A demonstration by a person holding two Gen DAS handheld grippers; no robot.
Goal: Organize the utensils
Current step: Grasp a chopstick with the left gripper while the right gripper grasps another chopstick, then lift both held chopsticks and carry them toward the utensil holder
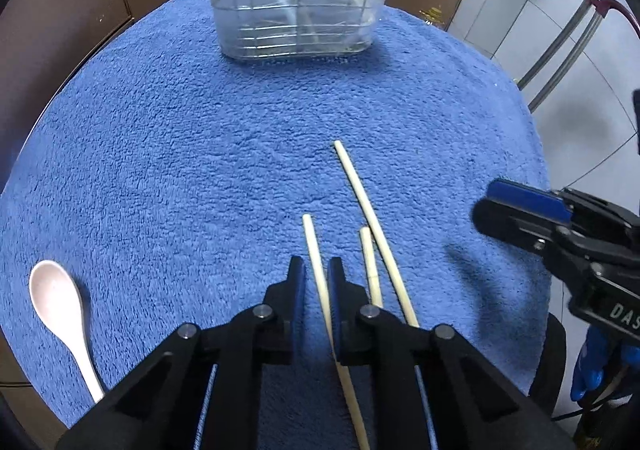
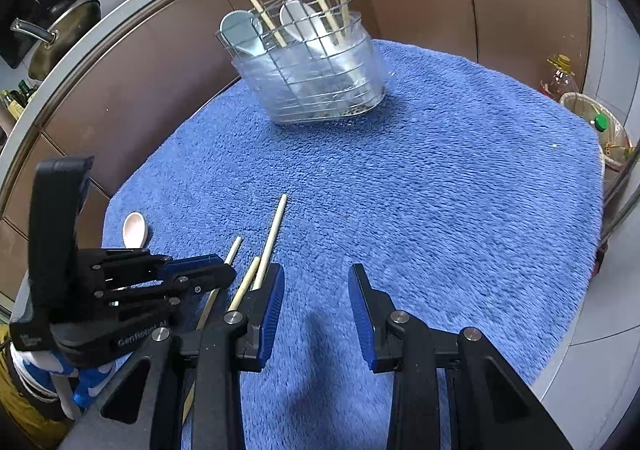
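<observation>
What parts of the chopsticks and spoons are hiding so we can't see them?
- Left wrist view: the left claw covers the middle of one chopstick.
- Left wrist view: the pink spoon handle end goes under the claw's arm.
- Right wrist view: spoons in the basket blur behind wire and cloudy plastic.

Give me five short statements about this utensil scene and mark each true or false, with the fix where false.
1. Three chopsticks lie loose on the blue towel. True.
2. The left gripper has a chopstick between its fingers. True.
3. The right gripper grips a spoon. False: it is open and holds nothing.
4. The pink spoon stands in the wire basket. False: it lies on the towel.
5. The basket holds no chopsticks. False: several stand in it.
</observation>
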